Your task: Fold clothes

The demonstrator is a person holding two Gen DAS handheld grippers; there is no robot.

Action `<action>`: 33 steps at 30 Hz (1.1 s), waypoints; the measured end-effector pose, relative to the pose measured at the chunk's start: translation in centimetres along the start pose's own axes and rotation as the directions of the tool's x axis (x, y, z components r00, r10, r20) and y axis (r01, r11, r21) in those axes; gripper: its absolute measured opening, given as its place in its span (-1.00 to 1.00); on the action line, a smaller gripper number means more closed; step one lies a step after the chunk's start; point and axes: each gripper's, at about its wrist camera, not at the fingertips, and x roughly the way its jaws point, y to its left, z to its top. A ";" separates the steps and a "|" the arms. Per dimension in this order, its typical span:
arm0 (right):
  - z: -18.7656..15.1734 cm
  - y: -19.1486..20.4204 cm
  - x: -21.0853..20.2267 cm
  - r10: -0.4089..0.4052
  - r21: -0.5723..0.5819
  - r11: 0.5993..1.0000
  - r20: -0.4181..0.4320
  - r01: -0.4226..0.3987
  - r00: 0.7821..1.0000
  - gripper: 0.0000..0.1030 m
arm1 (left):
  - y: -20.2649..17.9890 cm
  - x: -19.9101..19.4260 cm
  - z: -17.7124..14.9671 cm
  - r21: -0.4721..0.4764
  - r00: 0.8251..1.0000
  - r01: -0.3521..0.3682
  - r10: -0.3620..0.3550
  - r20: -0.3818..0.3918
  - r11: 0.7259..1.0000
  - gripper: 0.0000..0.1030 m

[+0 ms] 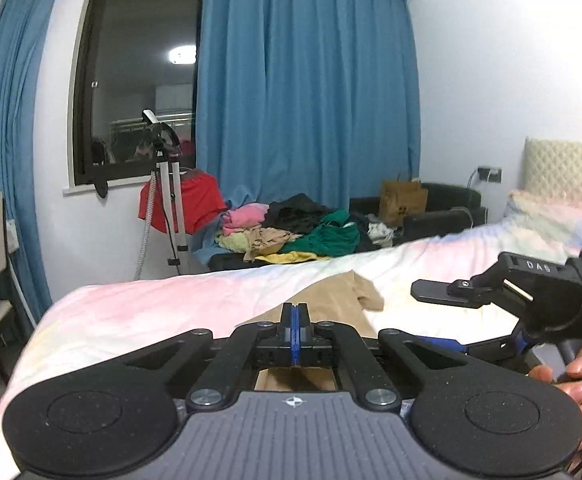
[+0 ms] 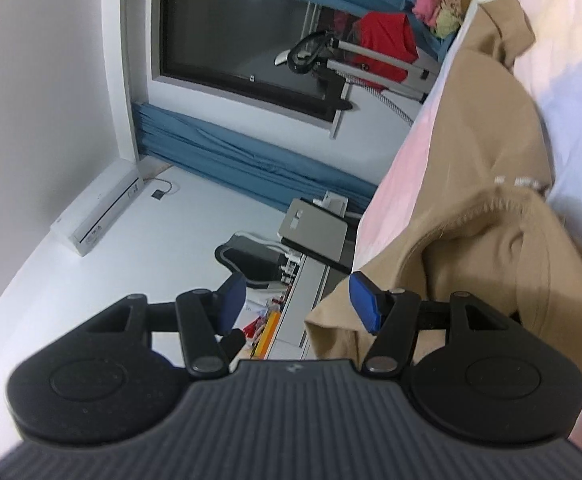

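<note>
Here the left gripper (image 1: 295,312) has its jaws pressed together, seemingly pinching the tan cotton garment (image 1: 331,300) spread mid-frame on the pastel tie-dye bed sheet (image 1: 151,304). The right gripper (image 2: 295,300) stands open and empty beside the cloth's edge.

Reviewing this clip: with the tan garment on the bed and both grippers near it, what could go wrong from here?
1. The left gripper is shut with tan garment just below it; whether it pinches cloth is unclear, so a lift may come up empty.
2. The right gripper is open beside a bunched fold, holding nothing; a one-sided pull could drag and wrinkle it.
3. The garment overhangs the bed edge and could slide off.
</note>
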 end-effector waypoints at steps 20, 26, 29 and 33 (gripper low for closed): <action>0.2 -2.8 3.4 -0.009 -0.022 1.000 -0.012 0.009 1.000 0.26 | -6.4 3.1 -4.9 0.369 0.995 -0.063 0.088 -0.052 0.927 0.17; -0.2 0.7 1.8 0.194 0.037 0.980 -0.010 -0.193 0.981 0.27 | -9.6 2.7 -6.9 0.527 0.969 -0.245 0.208 0.130 0.814 0.58; -0.3 2.0 0.7 0.236 0.054 0.970 0.003 -0.236 0.972 0.27 | -11.5 2.8 -8.1 0.598 0.951 -0.307 0.227 0.208 0.741 0.62; -0.4 2.6 -0.3 0.253 0.087 0.964 0.013 -0.253 0.967 0.27 | -14.1 3.7 -10.1 0.671 0.914 -0.406 0.253 0.318 0.620 0.65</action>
